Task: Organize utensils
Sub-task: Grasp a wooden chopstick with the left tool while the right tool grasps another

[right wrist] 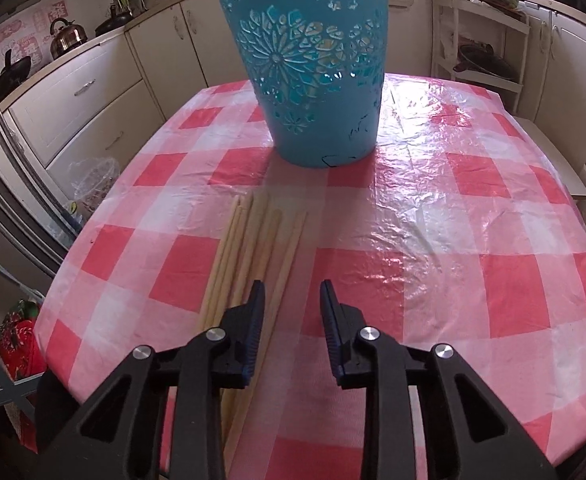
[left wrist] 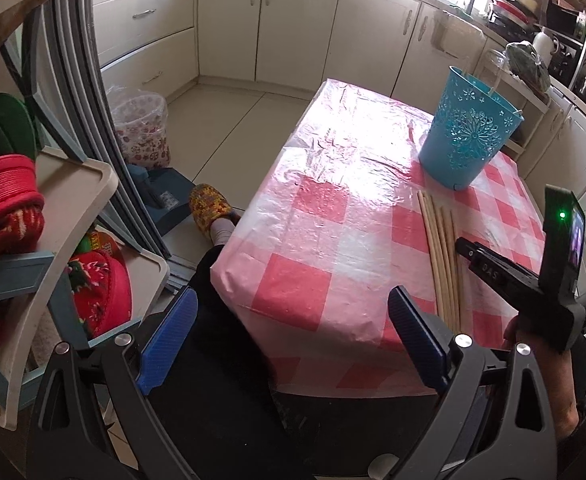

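Observation:
Several pale wooden chopsticks point(right wrist: 245, 248) lie side by side on the red-and-white checked tablecloth point(right wrist: 453, 240), pointing toward a blue cut-out plastic basket point(right wrist: 313, 80) that stands upright behind them. My right gripper point(right wrist: 291, 308) hovers over their near ends with a narrow gap between its pads. The rightmost stick runs just inside the left finger point(right wrist: 255, 320), and the pads do not press on it. In the left wrist view the chopsticks point(left wrist: 441, 256), the basket point(left wrist: 469, 136) and the right gripper point(left wrist: 465, 248) show at right. My left gripper point(left wrist: 293, 336) is wide open over the table's near corner, with nothing between its fingers.
A shelf rack point(left wrist: 73, 208) with red knitted items stands close on the left. Below it are a foot in a yellow slipper point(left wrist: 209, 208) and a bag-lined bin point(left wrist: 145, 128). Cream cabinets ring the room. A kettle point(right wrist: 67, 36) sits on the counter.

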